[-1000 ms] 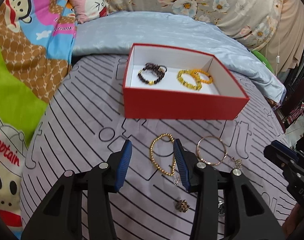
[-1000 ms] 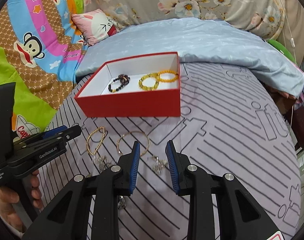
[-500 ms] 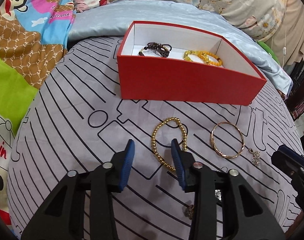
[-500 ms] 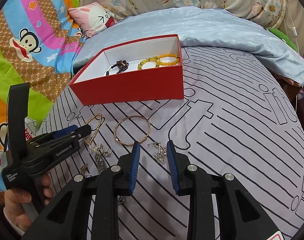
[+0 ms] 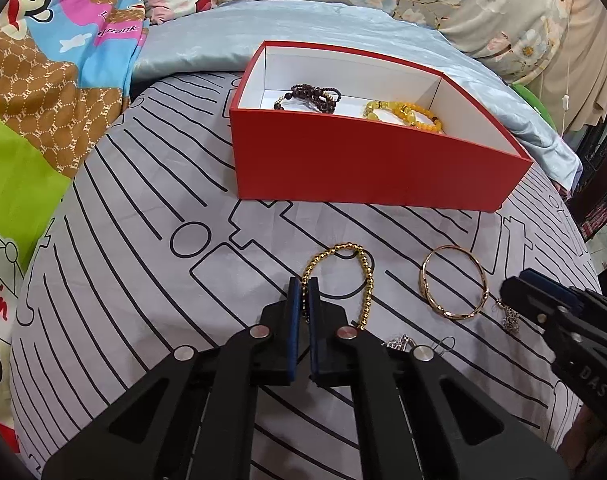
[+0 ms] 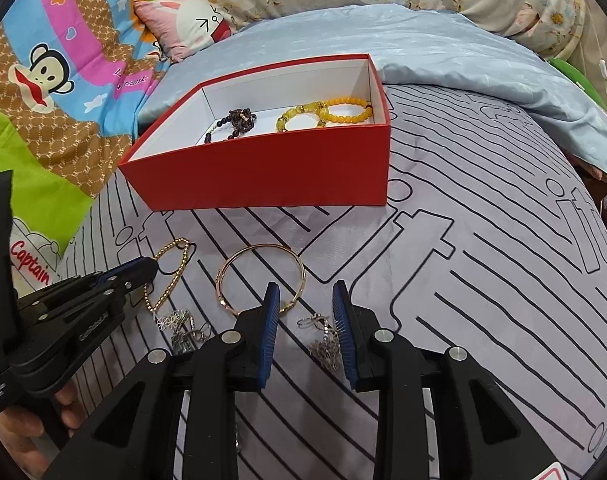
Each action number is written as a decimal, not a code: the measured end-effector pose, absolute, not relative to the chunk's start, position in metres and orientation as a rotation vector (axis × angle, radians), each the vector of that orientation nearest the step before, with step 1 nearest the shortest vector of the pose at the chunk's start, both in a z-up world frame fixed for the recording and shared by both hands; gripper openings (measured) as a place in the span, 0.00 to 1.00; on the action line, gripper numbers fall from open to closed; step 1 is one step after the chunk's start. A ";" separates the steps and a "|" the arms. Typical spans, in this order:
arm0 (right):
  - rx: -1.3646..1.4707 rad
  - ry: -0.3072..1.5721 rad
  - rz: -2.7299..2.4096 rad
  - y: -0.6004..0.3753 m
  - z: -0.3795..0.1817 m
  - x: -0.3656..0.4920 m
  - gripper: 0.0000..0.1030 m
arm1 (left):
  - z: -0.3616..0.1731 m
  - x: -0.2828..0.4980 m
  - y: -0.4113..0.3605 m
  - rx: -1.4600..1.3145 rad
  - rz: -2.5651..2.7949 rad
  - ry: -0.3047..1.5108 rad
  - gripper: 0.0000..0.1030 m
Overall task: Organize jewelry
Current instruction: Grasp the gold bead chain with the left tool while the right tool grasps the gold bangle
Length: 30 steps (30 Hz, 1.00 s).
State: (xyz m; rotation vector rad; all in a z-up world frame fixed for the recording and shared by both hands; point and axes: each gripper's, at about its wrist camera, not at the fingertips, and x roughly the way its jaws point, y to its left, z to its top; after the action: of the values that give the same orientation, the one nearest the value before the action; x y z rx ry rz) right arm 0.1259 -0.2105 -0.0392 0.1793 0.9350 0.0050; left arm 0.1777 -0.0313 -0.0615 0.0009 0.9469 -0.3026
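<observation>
Left gripper (image 5: 302,286) now pinching gold bead bracelet (image 5: 355,276)

You're looking at a gold bead bracelet (image 5: 345,276) lying flat on the sheet, its left side sitting between the closed blue pads. A thin gold bangle (image 5: 453,282) is lying just right of it, with small silver pieces (image 6: 323,340) nearby. The red box (image 5: 367,172) is sitting open behind them, holding dark bead bracelets (image 5: 311,96) and yellow bead bracelets (image 5: 403,114)
</observation>
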 end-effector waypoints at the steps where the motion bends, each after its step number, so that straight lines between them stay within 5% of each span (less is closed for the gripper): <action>1: 0.177 0.939 0.005 -0.210 -0.041 0.128 0.27 | -0.061 0.177 -0.031 -0.003 -0.304 0.948 0.03; 19: 0.143 0.955 -0.001 -0.204 -0.052 0.144 0.21 | -0.058 0.176 -0.029 -0.027 -0.322 0.953 0.03; 23: 0.124 0.954 -0.008 -0.203 -0.053 0.144 0.07 | -0.060 0.176 -0.029 -0.033 -0.320 0.958 0.03; 30: 0.148 0.954 -0.004 -0.205 -0.053 0.144 0.02 | -0.058 0.175 -0.029 -0.042 -0.334 0.958 0.03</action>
State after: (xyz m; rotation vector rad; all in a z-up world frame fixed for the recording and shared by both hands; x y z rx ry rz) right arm 0.1441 -0.2055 -0.0532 0.1477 0.9538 -0.0043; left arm 0.1746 -0.0287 -0.0577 -0.0424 0.9577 -0.3340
